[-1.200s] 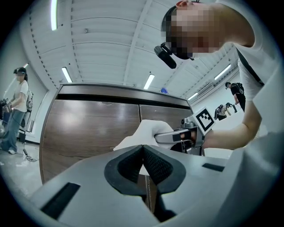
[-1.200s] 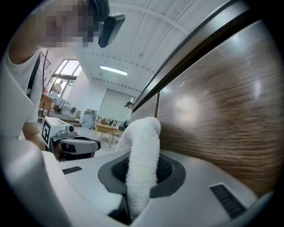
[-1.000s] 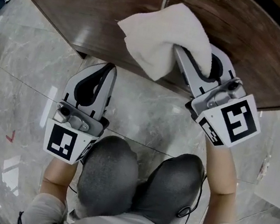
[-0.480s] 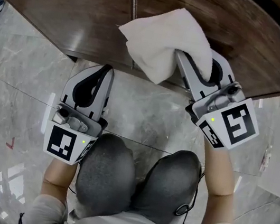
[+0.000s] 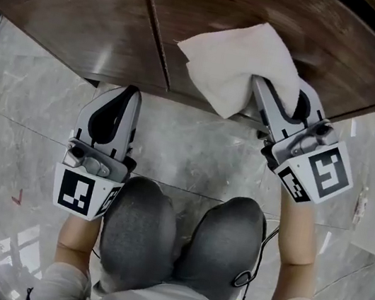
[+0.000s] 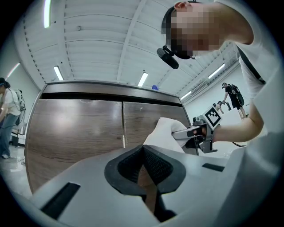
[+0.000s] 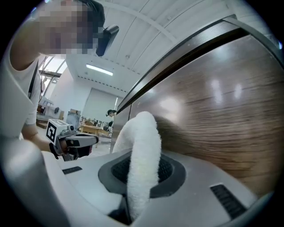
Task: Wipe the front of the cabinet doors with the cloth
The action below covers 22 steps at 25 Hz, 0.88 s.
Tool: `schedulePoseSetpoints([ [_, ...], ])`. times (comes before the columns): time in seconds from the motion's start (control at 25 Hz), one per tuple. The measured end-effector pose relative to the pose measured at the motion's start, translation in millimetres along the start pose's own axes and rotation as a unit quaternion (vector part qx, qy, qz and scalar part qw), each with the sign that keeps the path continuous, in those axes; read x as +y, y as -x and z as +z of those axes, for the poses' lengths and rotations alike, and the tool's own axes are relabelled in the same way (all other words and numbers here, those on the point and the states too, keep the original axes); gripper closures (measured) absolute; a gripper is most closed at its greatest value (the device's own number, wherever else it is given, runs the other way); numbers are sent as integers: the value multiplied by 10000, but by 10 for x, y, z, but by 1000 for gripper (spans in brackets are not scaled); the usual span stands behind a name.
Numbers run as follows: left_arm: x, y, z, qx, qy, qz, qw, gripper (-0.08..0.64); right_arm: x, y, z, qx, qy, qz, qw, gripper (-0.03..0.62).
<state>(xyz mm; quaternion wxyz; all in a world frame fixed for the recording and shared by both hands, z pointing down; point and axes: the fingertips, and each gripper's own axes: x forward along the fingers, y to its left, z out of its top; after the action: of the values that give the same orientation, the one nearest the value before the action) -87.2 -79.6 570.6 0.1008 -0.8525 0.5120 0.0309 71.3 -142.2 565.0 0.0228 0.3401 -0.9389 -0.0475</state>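
While the right hand-held gripper (image 5: 274,96) is pinching a fold of the white cloth (image 5: 236,59) between its closed jaws, it is pressing the bunched fabric against the wood-grain front of the right cabinet door (image 5: 356,50). The cloth is sitting low on that door, a little to the right of the seam (image 5: 151,28) between the two doors. Gripping by one fold is letting the rest of the cloth spread loosely over the wood, which is probably giving a wider wiping face. The jaws are lying behind the fabric, so as far as I can judge only cloth is touching the door. The left hand-held gripper (image 5: 119,98) is hanging with its jaws brought together on nothing. It is being held over the marble floor (image 5: 195,147), just short of the left cabinet door (image 5: 68,13), seemingly being kept out of the wiping path. By my reading, wiping is under way on the right door, while the left one is waiting its turn.
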Motion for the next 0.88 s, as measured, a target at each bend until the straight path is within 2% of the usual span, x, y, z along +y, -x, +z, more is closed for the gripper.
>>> schedulePoseSetpoints([
  [0.44, -256, -135, 44, 36, -140, -107, 9998, 541, -202, 313, -5, -128, -26, -160, 9998, 523],
  [0.72, -635, -278, 137, 77, -264, -199, 9994, 541, -554, 913, -114, -92, -90, -459, 9989, 523],
  [0.88, -659, -317, 101, 145, -255, -272, 9992, 541, -627, 974, -165, -5, -55, -566, 9984, 523],
])
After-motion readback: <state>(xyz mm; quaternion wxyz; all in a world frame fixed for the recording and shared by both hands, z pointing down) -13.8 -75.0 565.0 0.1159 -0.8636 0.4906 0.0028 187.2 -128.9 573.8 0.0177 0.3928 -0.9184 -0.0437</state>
